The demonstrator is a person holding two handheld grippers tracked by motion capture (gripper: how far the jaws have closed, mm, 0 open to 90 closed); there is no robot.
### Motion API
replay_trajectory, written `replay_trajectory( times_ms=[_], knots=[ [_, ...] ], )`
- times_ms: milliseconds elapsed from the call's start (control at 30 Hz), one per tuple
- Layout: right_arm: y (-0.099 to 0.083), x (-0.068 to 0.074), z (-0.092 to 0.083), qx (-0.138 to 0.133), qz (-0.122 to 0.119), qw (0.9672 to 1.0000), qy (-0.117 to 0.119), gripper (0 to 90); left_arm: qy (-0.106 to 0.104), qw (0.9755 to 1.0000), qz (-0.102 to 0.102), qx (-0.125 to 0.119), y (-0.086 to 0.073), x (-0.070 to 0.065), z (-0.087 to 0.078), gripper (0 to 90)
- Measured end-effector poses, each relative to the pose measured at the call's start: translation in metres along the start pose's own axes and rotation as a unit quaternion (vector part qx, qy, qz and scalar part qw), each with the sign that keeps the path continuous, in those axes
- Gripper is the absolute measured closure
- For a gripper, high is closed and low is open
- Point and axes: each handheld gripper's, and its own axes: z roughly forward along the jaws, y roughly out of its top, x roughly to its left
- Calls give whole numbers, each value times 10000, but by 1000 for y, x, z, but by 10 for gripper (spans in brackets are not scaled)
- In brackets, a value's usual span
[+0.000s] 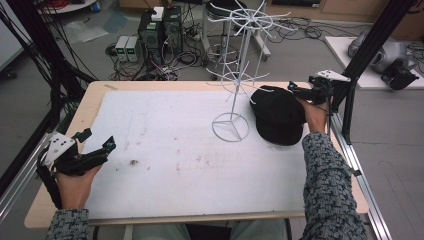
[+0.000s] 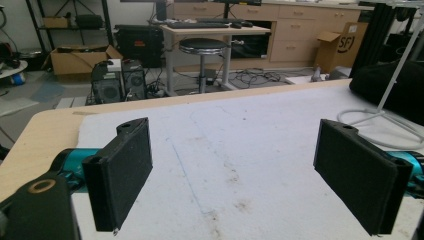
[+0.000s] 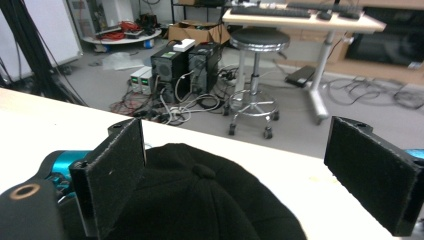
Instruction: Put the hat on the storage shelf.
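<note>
- Nearest me, the left gripper [image 1: 95,146] hangs over the white mat [image 1: 165,165] at the left edge, jaws wide apart, nothing in them.
- Farther right, the right gripper [image 3: 250,175] is jaws apart too, poised over the black cap [image 1: 278,115] lying on the mat.
- The cap sits just beside the white wire rack [image 1: 235,75], whose hooks are bare, so my guess is hanging it hasn't started.
- No containers anywhere on the table.

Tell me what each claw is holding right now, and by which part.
Nothing is held. The left claw is open over the bare white mat; the right claw is open above the black cap, not gripping it.
</note>
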Motion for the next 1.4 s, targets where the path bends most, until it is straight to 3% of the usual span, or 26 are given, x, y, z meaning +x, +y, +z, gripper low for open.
replay_trajectory(
  times_ms=[267,333,433,733,767,833,900,933,1033,1067,1267,1400],
  knots=[
    [-20,-7,19,614,193,9979,57,92,30,10000,-69,44,-2,4,-1,158],
    [-21,-9,21,676,130,9976,51,126,39,9999,-97,36,-3,4,-1,158],
    [-27,-13,24,962,192,9951,152,175,40,9999,-109,39,-3,5,-1,158],
    [-37,-20,30,1329,360,9895,446,250,58,9998,-182,34,-4,7,-2,158],
    [-38,-20,31,1372,357,9887,489,280,68,9998,-190,24,-4,7,-2,158],
    [-37,-17,31,1503,195,9866,600,455,72,9998,-204,31,-5,8,-2,160],
    [-36,-13,32,1654,-56,9847,551,568,76,9998,-203,47,-5,9,-2,160],
    [-36,-13,32,1654,-56,9847,551,568,76,9998,-203,47,-5,9,-2,160],
    [-34,-7,32,1812,-216,9822,441,737,68,9998,-201,47,-5,8,-2,160],
    [-32,-5,30,1810,-249,9825,373,814,68,9998,-206,40,-5,8,-2,161],
    [-24,-2,22,1633,-246,9857,333,850,61,9997,-220,51,-5,8,-2,162],
    [-11,3,10,1230,-298,9915,290,855,50,9997,-221,16,-4,8,-3,163]
  ],
)
